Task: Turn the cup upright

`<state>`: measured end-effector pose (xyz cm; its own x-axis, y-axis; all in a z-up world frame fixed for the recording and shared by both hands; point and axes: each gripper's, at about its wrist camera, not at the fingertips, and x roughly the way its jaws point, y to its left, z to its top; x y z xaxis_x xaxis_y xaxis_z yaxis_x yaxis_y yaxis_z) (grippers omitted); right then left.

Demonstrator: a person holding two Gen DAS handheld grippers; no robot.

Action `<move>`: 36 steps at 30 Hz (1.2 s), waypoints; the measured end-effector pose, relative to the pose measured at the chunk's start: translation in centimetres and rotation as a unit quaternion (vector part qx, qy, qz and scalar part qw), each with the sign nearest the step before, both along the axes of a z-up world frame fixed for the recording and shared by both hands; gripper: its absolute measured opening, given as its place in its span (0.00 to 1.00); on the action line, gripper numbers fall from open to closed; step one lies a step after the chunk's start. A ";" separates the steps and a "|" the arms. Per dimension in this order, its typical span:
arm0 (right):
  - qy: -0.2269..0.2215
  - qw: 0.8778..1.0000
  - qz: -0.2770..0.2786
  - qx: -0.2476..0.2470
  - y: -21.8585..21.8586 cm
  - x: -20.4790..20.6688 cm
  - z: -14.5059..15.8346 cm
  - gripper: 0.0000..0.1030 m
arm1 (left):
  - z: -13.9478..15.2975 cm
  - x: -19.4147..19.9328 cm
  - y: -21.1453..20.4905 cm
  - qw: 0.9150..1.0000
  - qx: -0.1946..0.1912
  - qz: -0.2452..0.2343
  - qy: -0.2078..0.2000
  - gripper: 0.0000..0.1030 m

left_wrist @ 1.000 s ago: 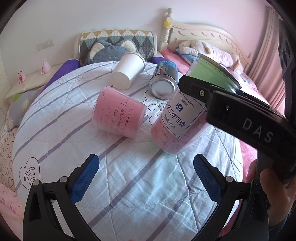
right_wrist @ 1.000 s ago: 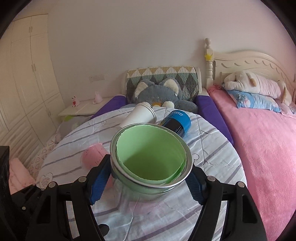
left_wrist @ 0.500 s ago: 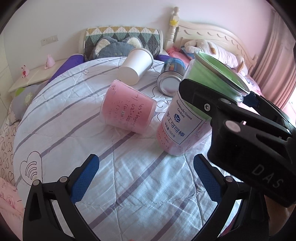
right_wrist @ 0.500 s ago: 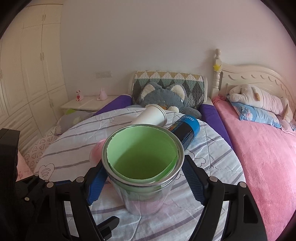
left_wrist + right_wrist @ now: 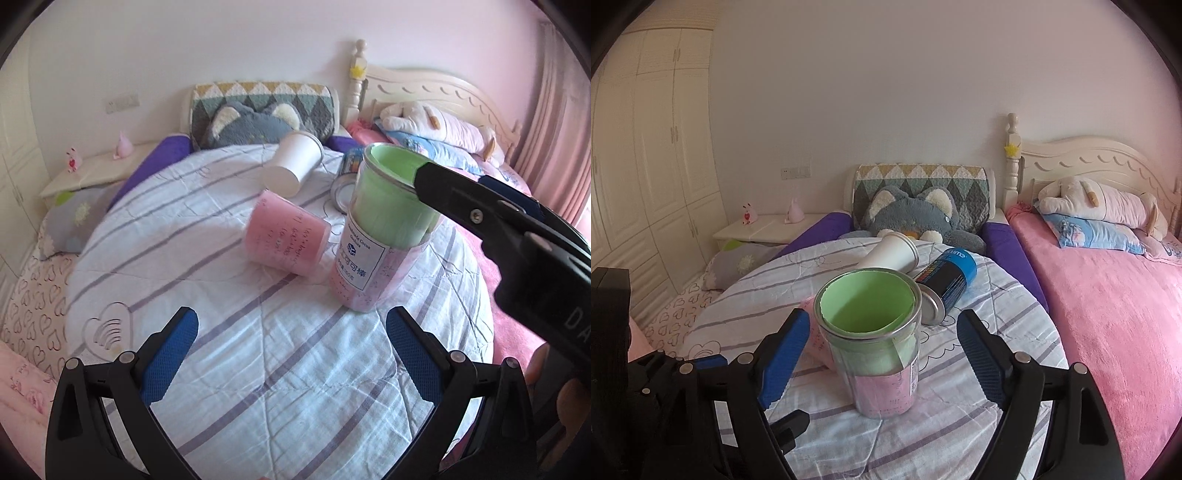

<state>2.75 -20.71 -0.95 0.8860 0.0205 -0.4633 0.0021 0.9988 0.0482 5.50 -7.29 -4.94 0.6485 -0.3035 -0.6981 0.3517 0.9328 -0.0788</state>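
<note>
On the round worktop with the white, purple-striped cloth (image 5: 229, 369), the left tool (image 5: 291, 354) hangs low and spread wide, its blue pads gripping nothing. Just ahead, a pink translucent plastic cup (image 5: 286, 238) lies on its side. Behind it, a white paper cup (image 5: 291, 168) is tipped over too, its mouth facing away. Moving right, the clear cylindrical cup with the green paper liner (image 5: 870, 339) stands upright on the cloth, mouth up, printed label facing the left camera. The right tool (image 5: 881, 354) sits around it, released, blue pads apart from the wall on both sides. Behind and right, a blue and black metal can (image 5: 947, 282) lies flat, touching the paper cup.
</note>
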 end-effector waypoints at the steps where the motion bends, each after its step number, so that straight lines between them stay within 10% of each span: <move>1: -0.002 1.000 -0.001 0.002 0.0 -0.3 0.2 0.81 | 0.2 -0.4 0.3 1.000 0.000 0.003 -0.005 1.00; 10: -0.023 1.000 -0.008 0.014 0.1 -3.6 1.5 1.00 | 2.5 -3.0 3.3 0.997 -0.005 0.061 -0.054 1.00; 36: -0.034 0.999 -0.009 0.010 2.1 -8.2 1.1 1.00 | 4.6 -7.7 5.7 0.981 0.022 0.156 -0.112 1.00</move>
